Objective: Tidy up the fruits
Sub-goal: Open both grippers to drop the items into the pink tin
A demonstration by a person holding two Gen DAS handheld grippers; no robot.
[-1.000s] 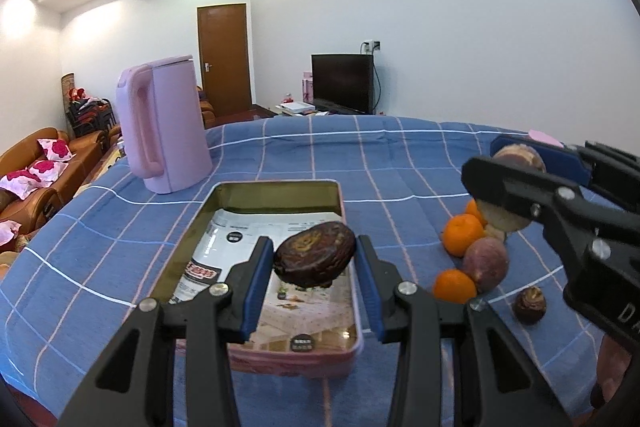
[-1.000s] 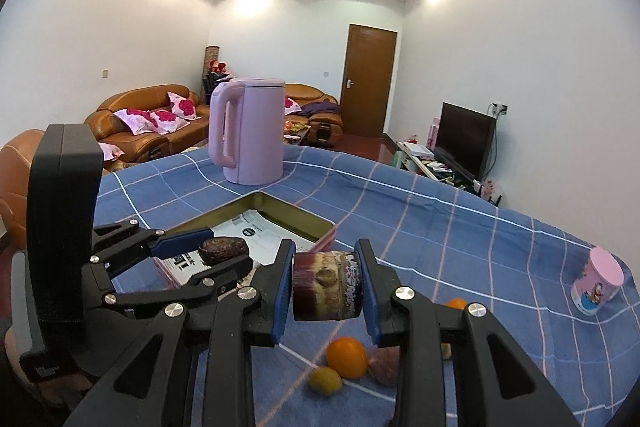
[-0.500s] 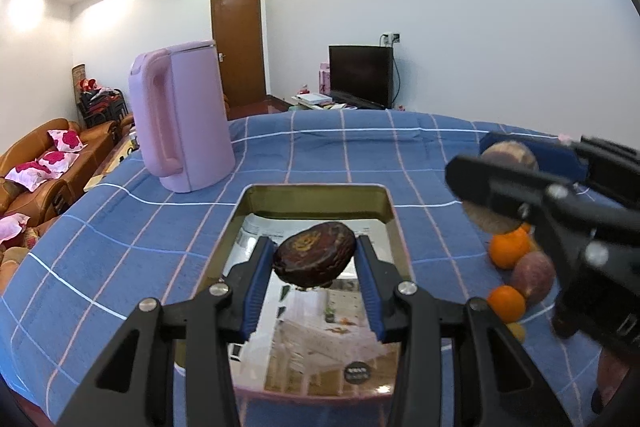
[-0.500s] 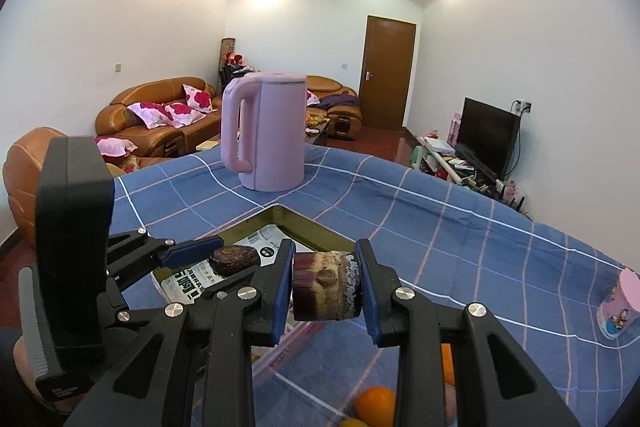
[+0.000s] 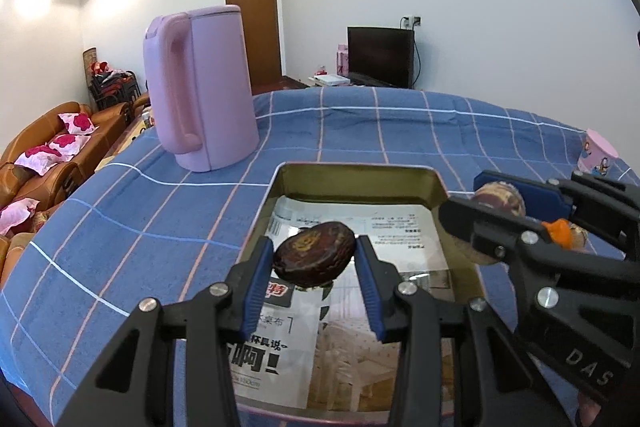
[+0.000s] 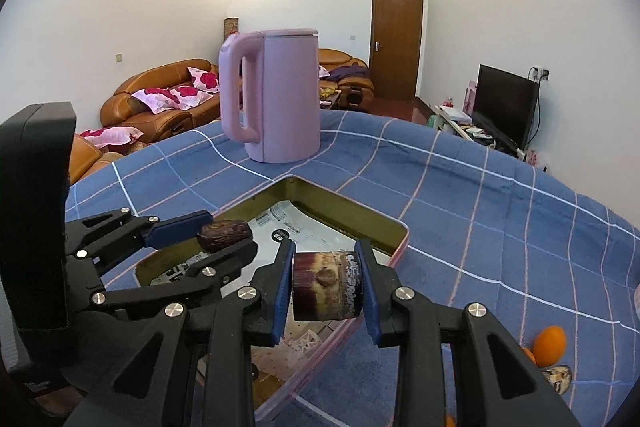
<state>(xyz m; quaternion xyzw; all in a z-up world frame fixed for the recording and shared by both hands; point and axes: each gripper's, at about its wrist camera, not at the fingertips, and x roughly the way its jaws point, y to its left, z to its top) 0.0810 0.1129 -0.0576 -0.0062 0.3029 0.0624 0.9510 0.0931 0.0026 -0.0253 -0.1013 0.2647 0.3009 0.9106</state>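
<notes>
My left gripper is shut on a dark brown wrinkled fruit and hangs above the paper-lined metal tin. My right gripper is shut on a stubby purple-brown fruit over the tin's near right corner. In the left wrist view the right gripper stands just past the tin's right rim with its fruit. The right wrist view shows the left gripper to the left, holding the dark fruit above the tin.
A tall pink kettle stands on the blue checked cloth beyond the tin. Loose oranges and a brown fruit lie on the cloth at the right. A small pink cup sits near the table's far right edge.
Both grippers have moved forward and slightly down with their fruits, from beside the loose fruit pile to over the tin. The kettle and tin loom larger.
</notes>
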